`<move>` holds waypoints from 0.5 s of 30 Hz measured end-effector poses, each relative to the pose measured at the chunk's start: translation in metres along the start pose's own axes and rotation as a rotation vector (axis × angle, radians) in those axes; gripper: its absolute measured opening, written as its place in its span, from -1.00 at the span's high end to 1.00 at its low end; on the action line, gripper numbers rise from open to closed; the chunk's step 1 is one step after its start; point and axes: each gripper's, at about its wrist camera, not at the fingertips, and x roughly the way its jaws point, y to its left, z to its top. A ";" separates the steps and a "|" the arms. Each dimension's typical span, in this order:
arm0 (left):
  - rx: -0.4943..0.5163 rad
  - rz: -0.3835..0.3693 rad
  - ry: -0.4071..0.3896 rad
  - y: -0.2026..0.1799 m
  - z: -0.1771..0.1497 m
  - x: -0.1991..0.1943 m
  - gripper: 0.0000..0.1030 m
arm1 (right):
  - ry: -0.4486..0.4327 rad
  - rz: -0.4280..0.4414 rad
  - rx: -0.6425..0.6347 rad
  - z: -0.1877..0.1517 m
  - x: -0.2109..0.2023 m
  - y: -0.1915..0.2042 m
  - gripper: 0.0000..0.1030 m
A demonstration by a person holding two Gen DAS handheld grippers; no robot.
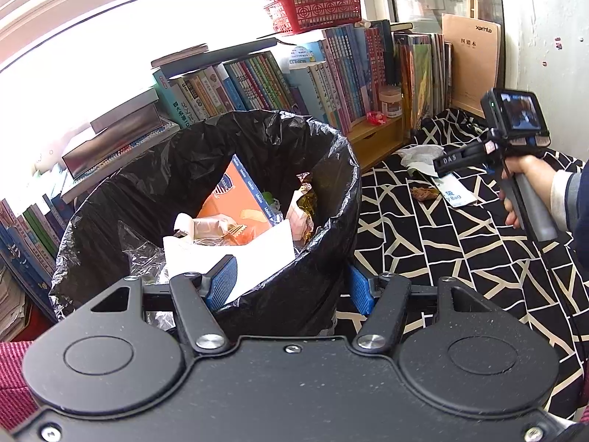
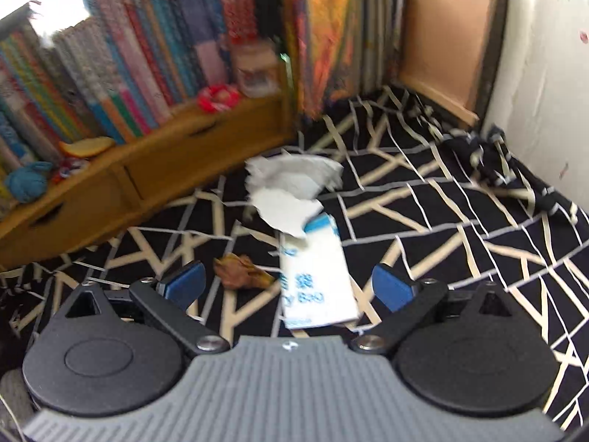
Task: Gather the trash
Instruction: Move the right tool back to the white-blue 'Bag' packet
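Note:
A bin with a black liner [image 1: 331, 154] holds an orange box, white paper and wrappers. My left gripper [image 1: 291, 285] is shut on its near rim, one blue pad inside and one outside. On the black patterned cloth [image 2: 460, 258] lie a crumpled white tissue [image 2: 291, 184], a white and blue packet [image 2: 316, 280] and a brown crumpled wrapper [image 2: 241, 270]. My right gripper [image 2: 291, 283] hovers open just above the packet, which lies between the spread pads without touching them. The left wrist view shows the same gripper [image 1: 447, 164], held by a hand [image 1: 522, 184], over the tissue [image 1: 419, 156] and packet [image 1: 454, 193].
A wooden shelf unit with small drawers [image 2: 147, 176] full of upright books runs behind the trash. A red basket [image 1: 313, 11] sits on top of the books. A white wall [image 2: 545, 92] and a brown board [image 2: 441, 37] close off the right corner.

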 end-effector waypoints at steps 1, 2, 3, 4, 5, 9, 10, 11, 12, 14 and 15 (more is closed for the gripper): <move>-0.001 -0.001 0.000 0.000 0.000 0.000 -0.17 | 0.013 -0.016 0.002 -0.002 0.005 -0.003 -0.96; -0.002 0.000 0.001 0.000 0.000 0.000 -0.17 | 0.025 -0.030 0.000 -0.003 0.009 -0.005 -0.96; -0.001 -0.001 0.001 0.000 0.000 0.000 -0.18 | 0.037 -0.042 -0.001 -0.005 0.014 -0.008 -0.96; -0.002 -0.001 0.001 0.000 0.000 0.000 -0.18 | 0.047 -0.049 -0.002 -0.007 0.018 -0.010 -0.96; -0.002 0.000 0.002 0.000 0.000 0.000 -0.18 | 0.054 -0.054 -0.003 -0.008 0.021 -0.011 -0.96; 0.002 0.009 0.002 -0.002 0.000 0.001 -0.19 | 0.069 -0.057 -0.032 -0.014 0.036 -0.010 -0.96; 0.003 0.011 0.002 -0.002 0.000 0.001 -0.19 | 0.073 -0.061 -0.043 -0.016 0.040 -0.008 -0.96; 0.003 0.013 0.003 -0.003 0.000 0.002 -0.19 | 0.082 -0.064 -0.054 -0.018 0.044 -0.006 -0.96; 0.003 0.014 0.003 -0.003 0.000 0.002 -0.19 | 0.095 -0.064 -0.064 -0.020 0.048 -0.003 -0.96; 0.007 0.018 0.003 -0.005 0.000 0.002 -0.19 | 0.111 -0.060 -0.086 -0.024 0.054 0.001 -0.96; 0.008 0.020 0.003 -0.005 0.000 0.002 -0.20 | 0.115 -0.063 -0.099 -0.025 0.056 0.003 -0.96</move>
